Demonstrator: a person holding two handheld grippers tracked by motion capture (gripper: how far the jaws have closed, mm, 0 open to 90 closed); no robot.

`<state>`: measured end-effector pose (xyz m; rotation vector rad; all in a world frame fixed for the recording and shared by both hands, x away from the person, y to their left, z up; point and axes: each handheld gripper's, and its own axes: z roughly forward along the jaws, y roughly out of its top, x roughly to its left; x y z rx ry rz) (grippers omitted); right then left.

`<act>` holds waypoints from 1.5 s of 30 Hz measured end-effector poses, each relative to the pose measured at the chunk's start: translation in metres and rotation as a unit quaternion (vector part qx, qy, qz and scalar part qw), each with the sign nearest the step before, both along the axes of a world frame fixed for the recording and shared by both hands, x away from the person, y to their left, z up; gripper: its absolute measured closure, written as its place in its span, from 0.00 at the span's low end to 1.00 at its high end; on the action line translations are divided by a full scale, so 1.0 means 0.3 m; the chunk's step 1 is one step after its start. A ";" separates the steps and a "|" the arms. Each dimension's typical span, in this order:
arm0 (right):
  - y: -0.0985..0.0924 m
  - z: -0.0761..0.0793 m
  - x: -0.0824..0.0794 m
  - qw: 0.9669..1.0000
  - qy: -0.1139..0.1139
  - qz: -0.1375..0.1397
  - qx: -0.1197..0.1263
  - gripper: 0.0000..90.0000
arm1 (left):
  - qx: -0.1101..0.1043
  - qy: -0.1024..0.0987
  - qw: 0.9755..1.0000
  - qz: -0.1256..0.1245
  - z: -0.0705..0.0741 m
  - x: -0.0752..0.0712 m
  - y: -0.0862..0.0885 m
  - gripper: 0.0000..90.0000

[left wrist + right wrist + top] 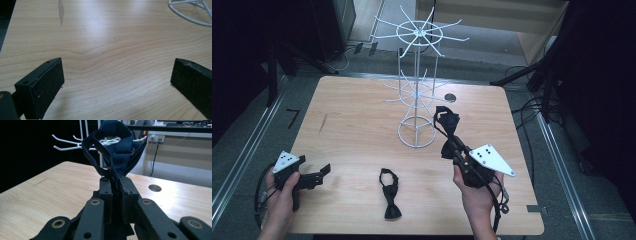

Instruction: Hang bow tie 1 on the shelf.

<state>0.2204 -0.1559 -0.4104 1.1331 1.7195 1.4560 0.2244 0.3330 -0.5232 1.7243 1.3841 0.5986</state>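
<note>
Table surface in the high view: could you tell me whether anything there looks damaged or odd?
One small thing: a dark streak mars the table left of the white wire rack, like a scuff or stain.

High view overhead facing forward, gripper views close, low, sharing white rack.

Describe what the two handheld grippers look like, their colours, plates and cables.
Both are black. The left gripper and right gripper each carry a grey three-cornered plate with black dots. Flat rectangular black fingers, linkage arms with brass-ringed pivots, black trailing cables. Forearms bare, no sleeves.
</note>
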 end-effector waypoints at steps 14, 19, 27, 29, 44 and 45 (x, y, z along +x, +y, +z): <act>0.030 -0.003 0.031 1.000 0.004 -0.018 -0.019 0.92 | 0.000 0.001 1.000 -0.001 0.000 0.000 0.000 0.00; 0.036 -0.010 0.046 0.999 0.010 -0.023 -0.022 0.92 | 0.000 0.001 1.000 -0.001 0.000 0.000 0.000 0.00; 0.063 -0.026 0.056 0.999 0.015 -0.020 -0.041 0.92 | 0.000 0.001 1.000 -0.001 0.000 0.000 0.000 0.00; 0.070 -0.031 0.059 0.999 0.017 -0.018 -0.044 0.92 | 0.000 0.000 1.000 -0.001 0.000 0.000 0.000 0.00; 0.092 -0.075 0.100 0.998 0.037 -0.018 -0.049 0.92 | -0.001 0.001 1.000 -0.001 0.000 0.001 0.000 0.00; 0.095 -0.081 0.104 0.998 0.039 -0.018 -0.049 0.92 | -0.001 0.001 1.000 -0.001 0.000 0.001 0.000 0.00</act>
